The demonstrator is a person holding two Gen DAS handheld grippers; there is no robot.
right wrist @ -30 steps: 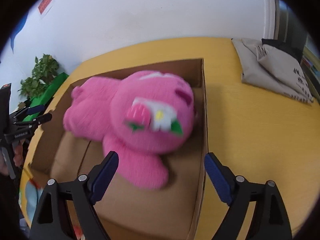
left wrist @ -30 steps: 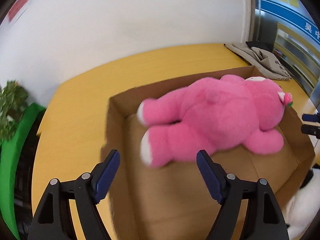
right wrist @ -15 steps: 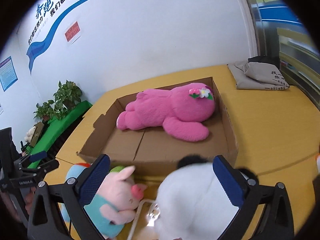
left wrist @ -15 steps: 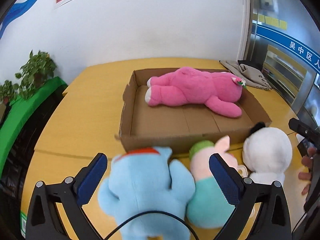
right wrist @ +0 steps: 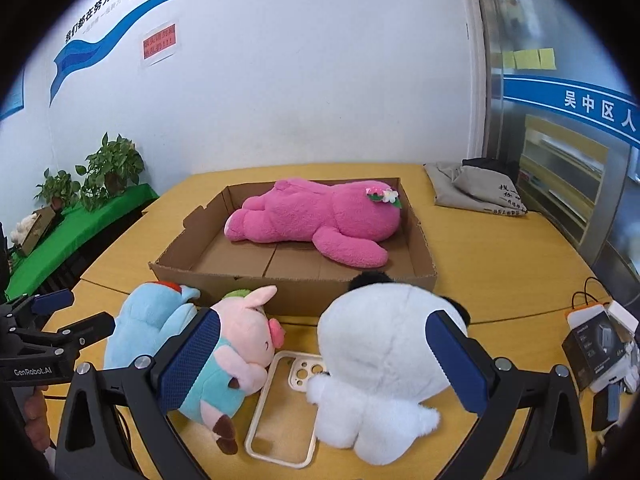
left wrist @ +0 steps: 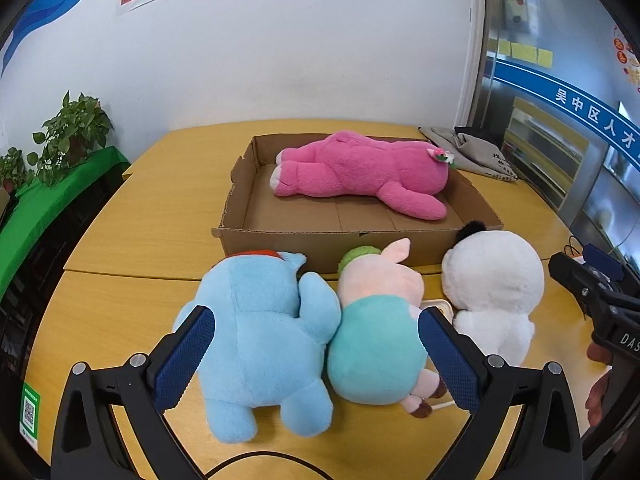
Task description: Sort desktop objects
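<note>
Lying on its side in the shallow cardboard box (left wrist: 320, 242), a pink plush bear (left wrist: 360, 172) is filling the far half, its head toward the right wall and a small flower on its ear; the near half of the box floor is showing bare corrugated card with fold seams. The box is sitting on a yellow wooden table (left wrist: 140, 208).

In front of the near wall three more soft toys are resting on the table in a row: a light-blue plush (left wrist: 260, 336), a pink pig plush in a teal shirt (left wrist: 380, 320) leaning against it, and a fluffy white plush with black ears (right wrist: 380, 356). All three are facing away, so their faces are hard to make out. A clear phone case (right wrist: 280, 400) is lying flat between the pig and the white toy, partly covered by both.

The left gripper (left wrist: 316, 360) is hanging over the blue toy and the pig with its jaws spread wide, having just been opening, gripping nothing. The right gripper (right wrist: 320, 360) is likewise gaping wide above the white toy, having just been opening, clamping nothing. A grey cloth bag (right wrist: 476, 192) is lying crumpled at the far right corner.
</note>
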